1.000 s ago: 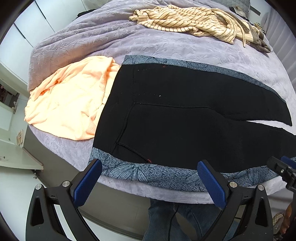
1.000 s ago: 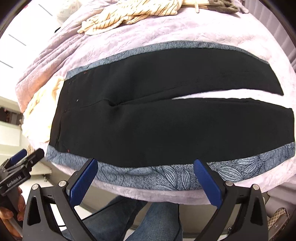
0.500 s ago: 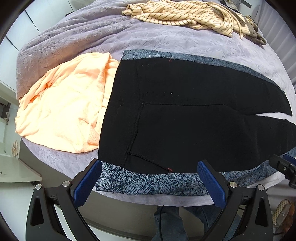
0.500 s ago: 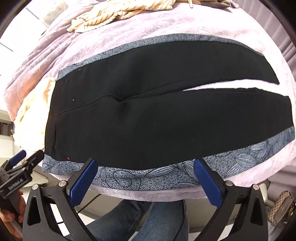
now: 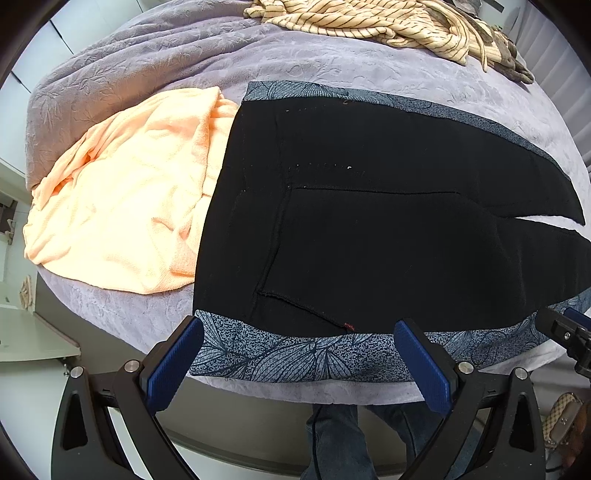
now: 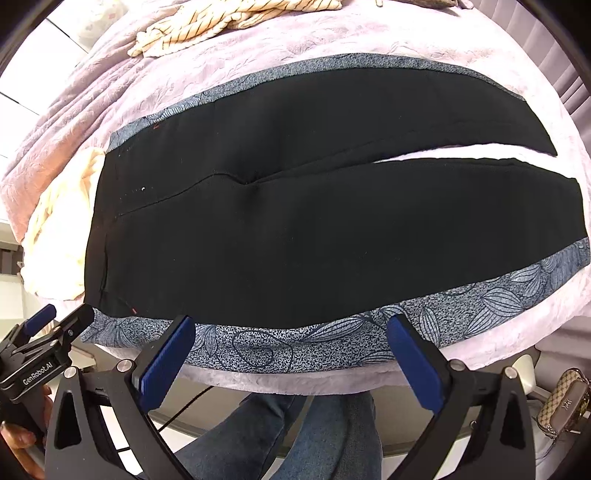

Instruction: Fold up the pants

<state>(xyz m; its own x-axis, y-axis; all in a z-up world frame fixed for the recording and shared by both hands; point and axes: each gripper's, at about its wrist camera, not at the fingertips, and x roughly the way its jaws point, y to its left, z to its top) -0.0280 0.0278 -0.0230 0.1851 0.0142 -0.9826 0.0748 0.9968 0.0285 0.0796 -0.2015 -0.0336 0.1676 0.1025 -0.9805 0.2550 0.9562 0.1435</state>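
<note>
Left wrist view: black trousers with blue leaf-print side bands (image 5: 369,229) lie flat on the lavender quilted bed (image 5: 147,62). Left gripper (image 5: 295,363) and right gripper (image 6: 291,363) hover spread wide, empty. Advise pinching the near band's edge at both points evenly.

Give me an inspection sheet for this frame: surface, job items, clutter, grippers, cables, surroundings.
Surface: bed under a lilac textured cover.
Job items: black pants spread flat, legs slightly apart, patterned grey side bands, waist beside the peach top.
Clutter: peach top crumpled, its edge under the waistband; striped garment at the far side.
Grippers: left gripper and right gripper both open, at the near band, holding nothing.
Cables: thin black cable below the bed edge.
Surroundings: handbag on the floor; person's jeans.
</note>
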